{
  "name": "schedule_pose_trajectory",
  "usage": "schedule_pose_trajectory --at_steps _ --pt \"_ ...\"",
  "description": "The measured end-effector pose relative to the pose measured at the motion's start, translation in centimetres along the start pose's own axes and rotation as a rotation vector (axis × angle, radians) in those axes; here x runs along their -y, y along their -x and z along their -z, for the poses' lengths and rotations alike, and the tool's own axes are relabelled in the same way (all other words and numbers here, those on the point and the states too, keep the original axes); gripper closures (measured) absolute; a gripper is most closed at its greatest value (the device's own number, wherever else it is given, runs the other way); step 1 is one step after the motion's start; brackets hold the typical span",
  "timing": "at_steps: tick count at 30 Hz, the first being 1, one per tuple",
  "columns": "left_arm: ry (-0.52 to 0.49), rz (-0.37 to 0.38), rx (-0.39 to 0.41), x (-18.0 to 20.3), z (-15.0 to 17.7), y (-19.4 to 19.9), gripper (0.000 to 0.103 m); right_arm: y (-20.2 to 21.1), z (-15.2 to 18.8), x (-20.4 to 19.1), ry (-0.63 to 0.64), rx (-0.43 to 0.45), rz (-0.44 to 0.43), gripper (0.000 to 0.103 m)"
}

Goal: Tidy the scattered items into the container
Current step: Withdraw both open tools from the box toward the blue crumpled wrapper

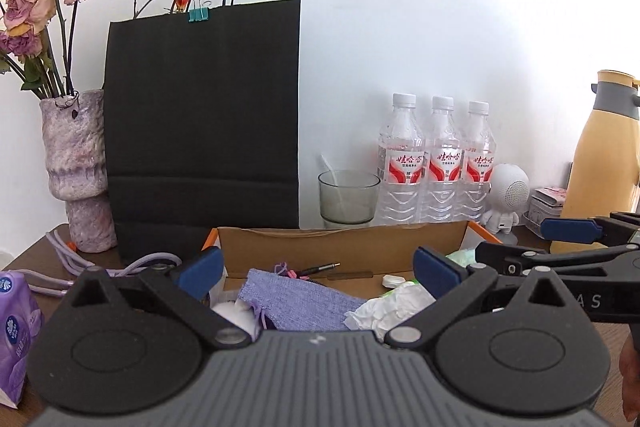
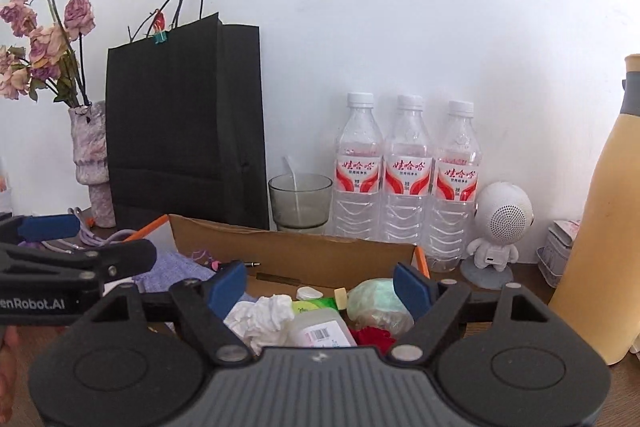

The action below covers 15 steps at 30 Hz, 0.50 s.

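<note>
A cardboard box (image 1: 344,243) (image 2: 296,247) with orange edges sits on the wooden table. It holds a purple cloth pouch (image 1: 296,301), a pen (image 1: 320,269), crumpled white tissue (image 1: 384,307) (image 2: 264,315), a small white case (image 2: 309,293), a clear bottle with a barcode label (image 2: 324,331), a pale green wrapped bundle (image 2: 378,303) and something red (image 2: 374,339). My left gripper (image 1: 318,273) is open and empty above the box. My right gripper (image 2: 320,287) is open and empty above the box's right half. Each gripper shows at the edge of the other's view.
Behind the box stand a black paper bag (image 1: 204,123), a vase of dried roses (image 1: 80,171), a glass (image 1: 348,197), three water bottles (image 1: 436,163), a white robot-shaped speaker (image 2: 500,231) and a yellow flask (image 2: 600,219). A purple cable (image 1: 80,271) and tissue pack (image 1: 16,331) lie left.
</note>
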<state>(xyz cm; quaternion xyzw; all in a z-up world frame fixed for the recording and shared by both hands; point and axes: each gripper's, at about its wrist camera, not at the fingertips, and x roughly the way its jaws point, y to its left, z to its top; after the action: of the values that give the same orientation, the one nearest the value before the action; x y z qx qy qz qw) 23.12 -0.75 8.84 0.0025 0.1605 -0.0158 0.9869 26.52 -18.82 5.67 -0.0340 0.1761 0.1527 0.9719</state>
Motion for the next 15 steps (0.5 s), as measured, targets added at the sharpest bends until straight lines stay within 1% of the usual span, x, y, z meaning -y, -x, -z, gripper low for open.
schedule_pose_trajectory --at_steps 3,5,7,10,12,15 --pt "-0.003 -0.023 0.026 -0.1 0.3 2.4 0.0 1.9 0.5 -0.1 -0.011 -0.014 0.024 0.023" --pt "-0.005 -0.014 0.034 -0.1 0.9 4.4 0.0 4.2 1.5 -0.4 -0.008 -0.023 0.024 0.023" --pt "-0.012 -0.021 0.015 0.0 2.1 6.3 0.0 6.8 2.9 -0.7 -0.007 -0.013 0.027 0.023" --pt "-0.026 -0.025 -0.02 0.4 4.5 10.0 0.0 10.8 5.4 -1.9 -0.043 -0.041 0.028 0.023" --pt "-0.021 -0.012 -0.026 0.7 6.4 12.8 0.0 13.8 7.3 -2.6 -0.078 -0.047 0.016 0.023" --pt "-0.023 -0.015 -0.056 1.1 9.5 17.1 0.0 18.0 10.4 -3.9 -0.037 -0.036 0.021 0.021"
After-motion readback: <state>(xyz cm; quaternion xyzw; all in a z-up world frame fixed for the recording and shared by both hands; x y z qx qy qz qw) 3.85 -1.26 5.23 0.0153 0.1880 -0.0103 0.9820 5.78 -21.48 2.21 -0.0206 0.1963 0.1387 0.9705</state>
